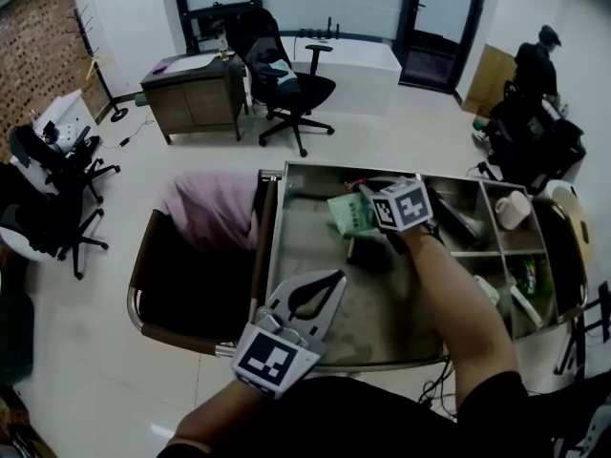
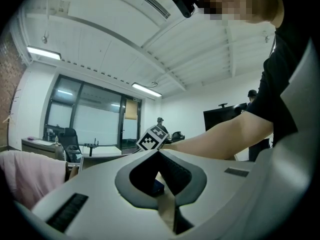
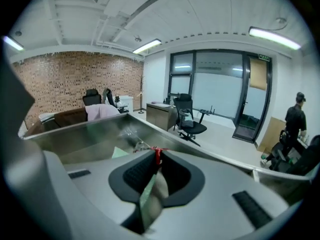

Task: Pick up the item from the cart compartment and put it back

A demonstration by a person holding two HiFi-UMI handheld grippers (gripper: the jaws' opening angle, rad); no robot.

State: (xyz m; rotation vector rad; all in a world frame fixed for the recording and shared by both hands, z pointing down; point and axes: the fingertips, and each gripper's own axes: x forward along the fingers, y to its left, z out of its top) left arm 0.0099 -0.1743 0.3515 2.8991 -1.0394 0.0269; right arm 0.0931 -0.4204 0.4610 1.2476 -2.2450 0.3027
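Our right tool (image 3: 156, 153) pinches a thin, glossy green packet (image 3: 145, 196), its print too blurred to read, inside the brushed-steel cart's (image 1: 382, 318) large compartment. Our left tool (image 2: 159, 152) is closed and empty.

Brushed steel on the cart (image 1: 382, 315), dull grey, smeared and scuffed across the bottom. Thin, shiny, crinkled plastic film for the green packet (image 1: 350, 214) near the cart's far edge. Matt pale-grey plastic on the left gripper (image 2: 159, 152) and right gripper (image 3: 156, 152), with dark, ribbed, rubbery pads (image 3: 134, 173) inside. Soft pink cloth (image 1: 205, 208) draped over a smooth brown armchair (image 1: 181, 294) with a polished metal tube frame, beside the cart's left edge. Glossy pale floor (image 1: 191, 165). Rough red brick wall (image 3: 65, 79). Matt brown wood on the desk (image 1: 196, 98).
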